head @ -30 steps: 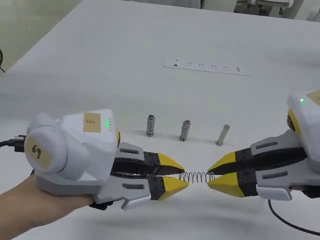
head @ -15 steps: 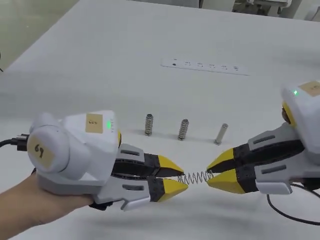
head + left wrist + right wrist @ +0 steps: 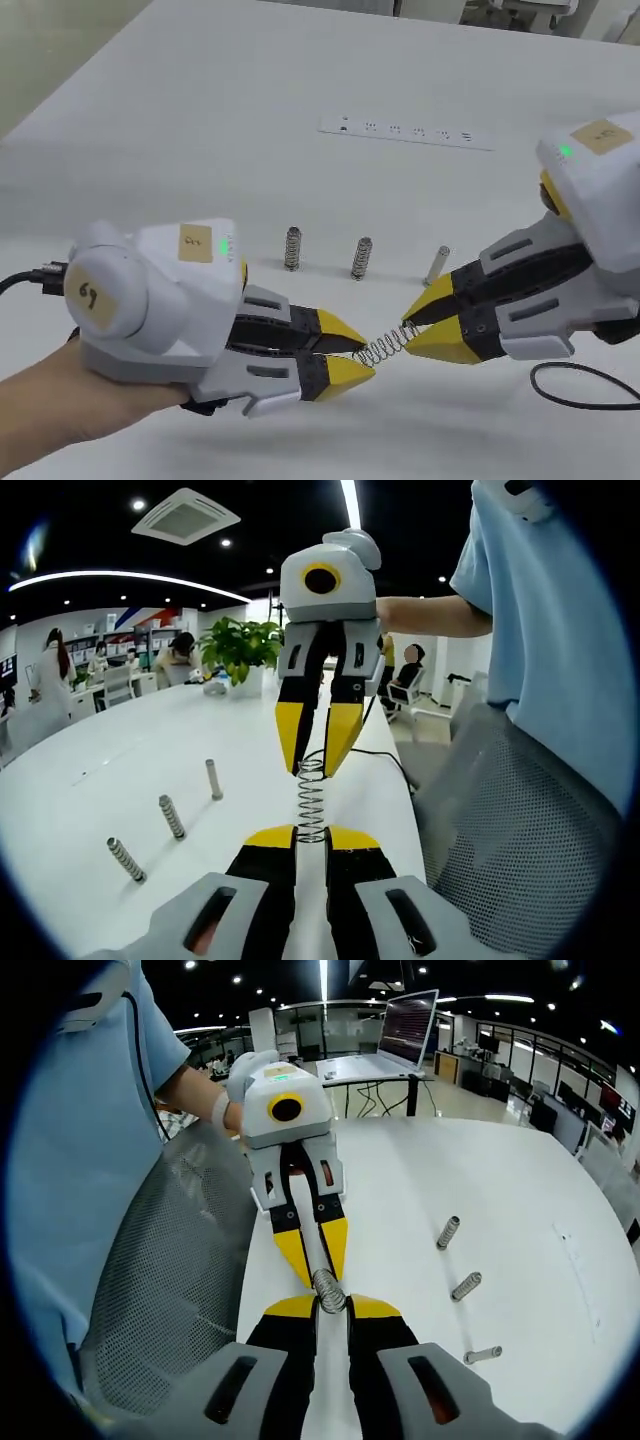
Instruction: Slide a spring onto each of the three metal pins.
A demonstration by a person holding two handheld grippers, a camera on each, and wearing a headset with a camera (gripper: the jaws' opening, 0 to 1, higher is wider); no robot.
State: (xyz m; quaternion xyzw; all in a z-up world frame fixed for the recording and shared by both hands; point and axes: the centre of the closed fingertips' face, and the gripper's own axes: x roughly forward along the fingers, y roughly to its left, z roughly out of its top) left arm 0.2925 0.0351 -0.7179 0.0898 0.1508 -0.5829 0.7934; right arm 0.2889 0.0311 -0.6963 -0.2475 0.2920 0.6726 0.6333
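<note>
Pinching one loose spring [image 3: 386,345] between them, the left gripper [image 3: 345,358] and the right gripper [image 3: 415,328] meet almost tip to tip just above the white workbench [image 3: 200,120], closest to the headset camera. The left gripper's yellow-tipped jaws are pressed onto the spring's lower end. The right gripper's jaws close on its upper end, so the coil spans the small gap at a slant, rising toward the right. In the left gripper view the spring stands straight up from that gripper's own jaws into the other's tips. A person's hand [image 3: 60,420] holds the left gripper from below, and a black cable [image 3: 585,385] loops on the bench under the right gripper.

Just beyond the tips, three metal pins stand in a row on the bench, apart from one another. The left pin [image 3: 292,248] and the middle pin [image 3: 362,258] each carry a spring around them. The right pin [image 3: 438,266] is bare metal and sits nearest the right gripper's jaws.

Farther back, a white power strip [image 3: 405,132] lies flat across the bench, well apart from the pins.
</note>
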